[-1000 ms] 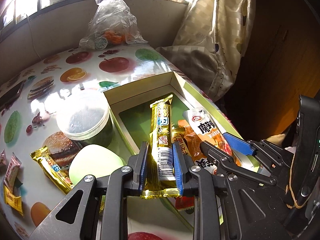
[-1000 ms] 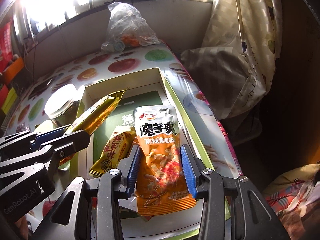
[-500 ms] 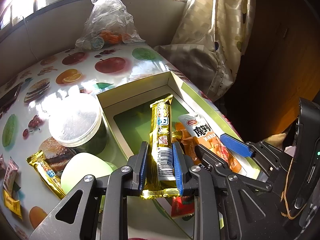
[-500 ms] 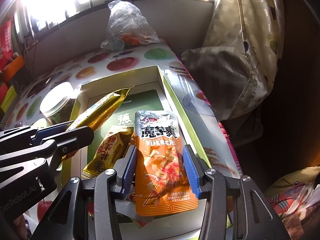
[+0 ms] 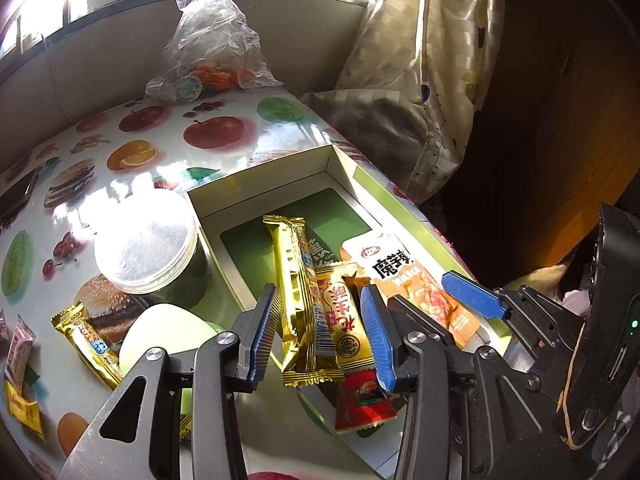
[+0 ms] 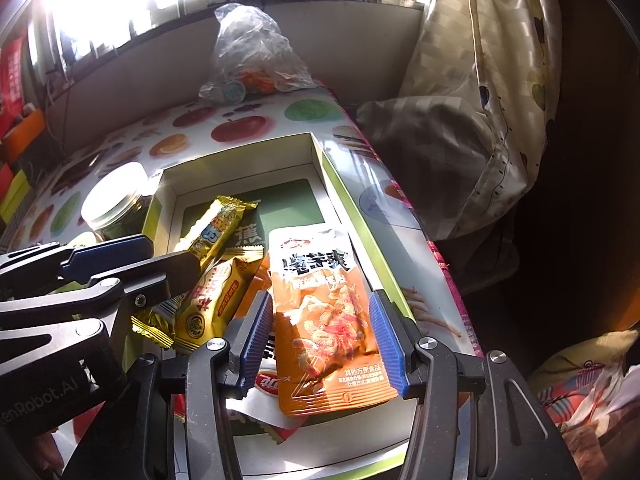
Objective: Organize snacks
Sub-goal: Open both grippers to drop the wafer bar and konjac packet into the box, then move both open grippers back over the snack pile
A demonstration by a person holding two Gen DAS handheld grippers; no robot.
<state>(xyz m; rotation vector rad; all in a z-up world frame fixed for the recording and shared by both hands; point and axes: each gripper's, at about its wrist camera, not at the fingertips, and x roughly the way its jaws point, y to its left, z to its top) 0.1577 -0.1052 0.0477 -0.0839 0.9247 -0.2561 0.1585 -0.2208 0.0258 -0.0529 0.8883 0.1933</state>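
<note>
Tabletop [image 5: 168,148], fruit-print cover, carrying a shallow box [image 5: 256,176] with a green floor. Clear bag [image 5: 208,52] at the far edge. Lidded jar [image 5: 148,240] touching the box's left wall. In the box: orange pouch [image 6: 328,312] between the right gripper [image 6: 320,344] pads, jaws opening, pads apart from it; gold bar [image 5: 296,292] between the left gripper [image 5: 320,332] pads, jaws opening, not pressed; peanut bar [image 5: 344,316] beside it. Second gold bar [image 5: 86,340] and small sachets [image 5: 18,364] lie on the tabletop left of the jar.
</note>
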